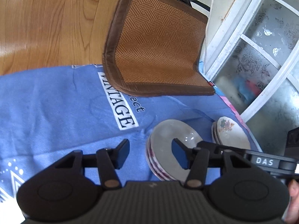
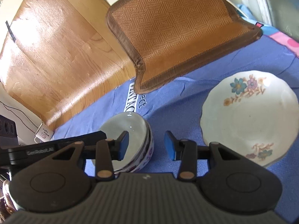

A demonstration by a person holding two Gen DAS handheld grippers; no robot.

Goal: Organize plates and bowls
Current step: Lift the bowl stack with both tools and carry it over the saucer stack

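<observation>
Left wrist view: the left gripper (image 1: 151, 154) hangs over a blue cloth (image 1: 56, 112) printed with the word VINTAGE. Its jaws stand partly apart, and nothing is pressed between the pads. The left finger sits over bare cloth. The right finger overlaps the stack of bowls (image 1: 168, 149), reaching above the top bowl's hollow, but whether it touches the glaze cannot be told. The bowls are pale grey-green inside with purple marks on their outer walls, and about 3 rims show along the stack's near side. Just right of them lies the stack of floral plates (image 1: 231, 136), white with a flower spray, near the cloth's right edge. Behind both, a woven brown mat (image 1: 158, 46) overlaps the far part of the cloth and runs onto the wooden floor (image 1: 46, 28). A white-framed door with patterned glass (image 1: 261, 56) stands at the right. The other gripper's black body crosses the lower right corner.

Right wrist view: the right gripper (image 2: 146, 145) also has its blue-padded jaws partly apart, with only blue cloth (image 2: 186, 102) in the gap and nothing gripped. Its left finger lies in front of the bowl stack (image 2: 134, 134), at the rim; contact cannot be judged. The right finger is over the cloth between the bowls and the floral plate (image 2: 250, 117), which lies flat to the right, apart from the bowls. The woven mat (image 2: 177, 28) and wooden floor (image 2: 56, 56) fill the background, and a black gripper body enters from the left edge.
</observation>
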